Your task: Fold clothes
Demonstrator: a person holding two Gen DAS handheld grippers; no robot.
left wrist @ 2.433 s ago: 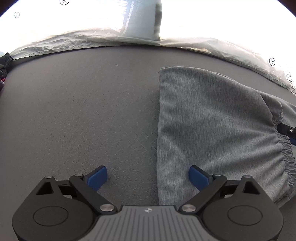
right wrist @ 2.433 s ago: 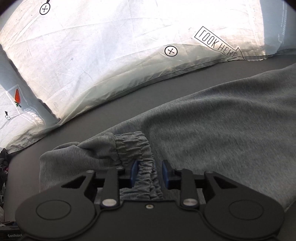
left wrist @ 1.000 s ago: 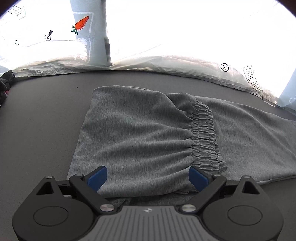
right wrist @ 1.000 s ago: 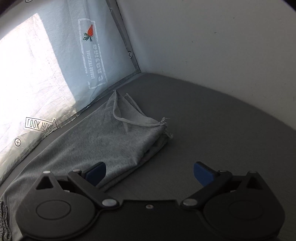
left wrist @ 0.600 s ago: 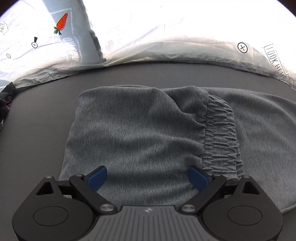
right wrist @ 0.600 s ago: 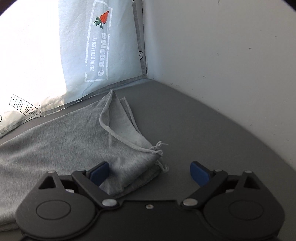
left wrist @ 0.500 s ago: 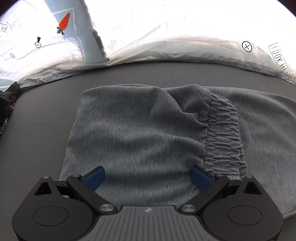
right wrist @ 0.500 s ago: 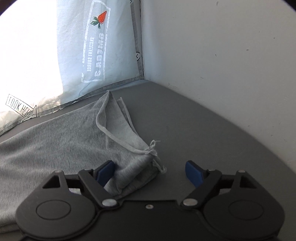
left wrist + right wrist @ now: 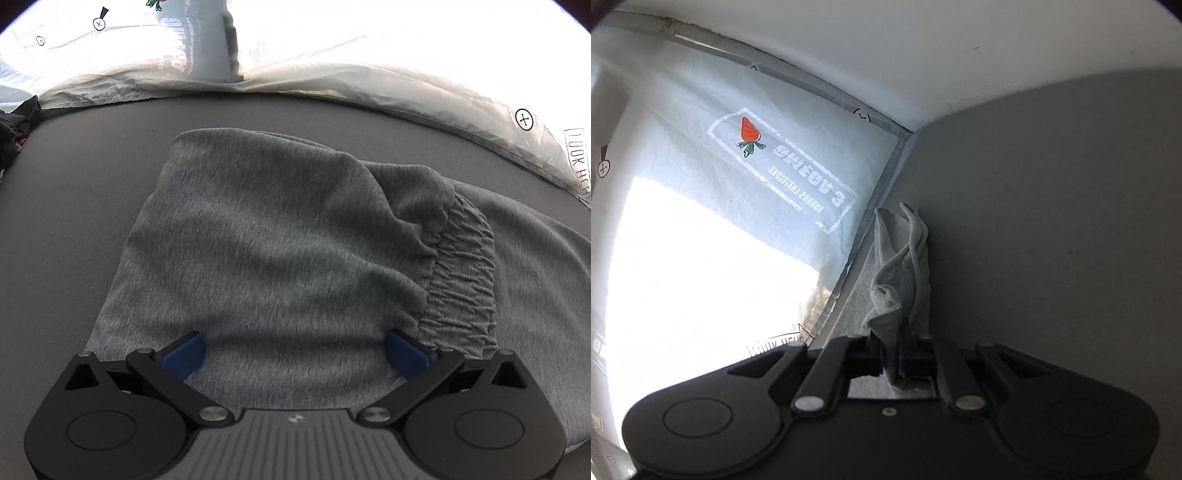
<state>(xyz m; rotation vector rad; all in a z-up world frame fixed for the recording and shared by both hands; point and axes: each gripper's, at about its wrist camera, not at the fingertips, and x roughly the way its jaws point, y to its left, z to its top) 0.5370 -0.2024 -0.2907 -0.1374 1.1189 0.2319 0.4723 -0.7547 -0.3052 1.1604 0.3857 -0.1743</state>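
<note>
Grey sweatpants (image 9: pixel 280 251) lie on the dark grey table (image 9: pixel 74 206), the top part folded over so the gathered waistband (image 9: pixel 461 280) faces right. My left gripper (image 9: pixel 295 354) is open, its blue pads low over the near edge of the folded part. In the right wrist view my right gripper (image 9: pixel 895 354) is shut on the hem end of the pant legs (image 9: pixel 901 273), which stands up bunched between the fingers and lifted off the table.
A pale printed curtain (image 9: pixel 332 74) hangs along the table's far edge and fills the left of the right wrist view (image 9: pixel 738 184). A white wall (image 9: pixel 960 55) stands behind. Dark clothes (image 9: pixel 14 125) lie at the far left.
My right gripper has closed on the pant-leg hems and lifted them, tilting upward. My left gripper has moved slightly closer over the folded part and stays open.
</note>
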